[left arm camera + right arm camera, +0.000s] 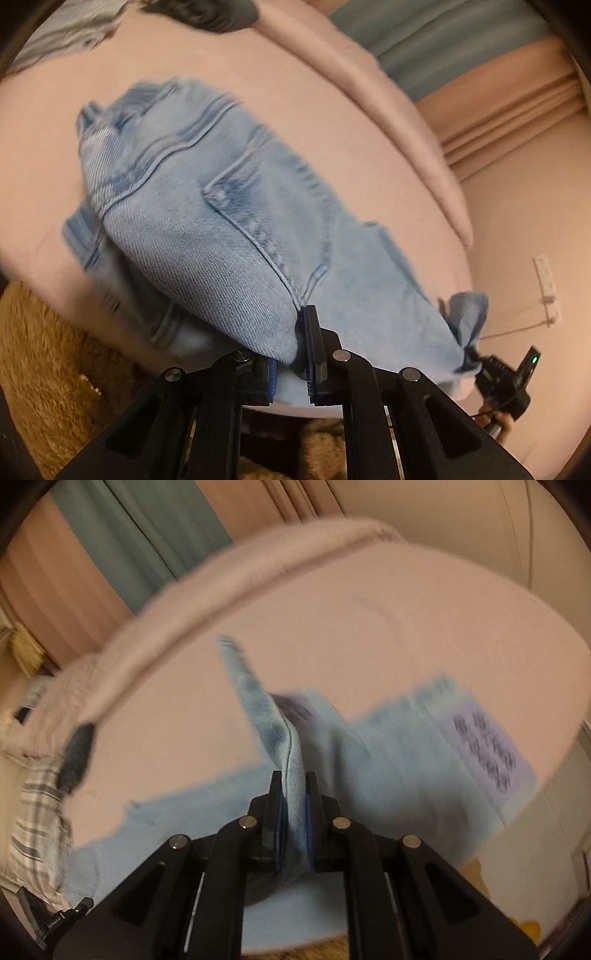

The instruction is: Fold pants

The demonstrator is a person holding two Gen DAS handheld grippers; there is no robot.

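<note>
Light blue jeans [207,206] lie back-pocket side up on a pink bed [332,122]. My left gripper [293,328] is shut on a fold of the denim just below the pocket corner; the cloth drapes over its left finger. At the right of the left wrist view, my right gripper [476,360] pinches a bunched corner of the same jeans. In the right wrist view my right gripper [293,781] is shut on a raised ridge of the jeans [399,771], lifted off the bed. A printed label [484,753] shows on the inner side.
A rolled pink blanket [391,110] runs along the bed's far side, with a teal curtain [443,40] behind it. Plaid cloth [37,812] and a dark item [75,757] lie at one end. A brown furry rug [44,369] is below the bed edge. A white power strip [546,280] hangs at right.
</note>
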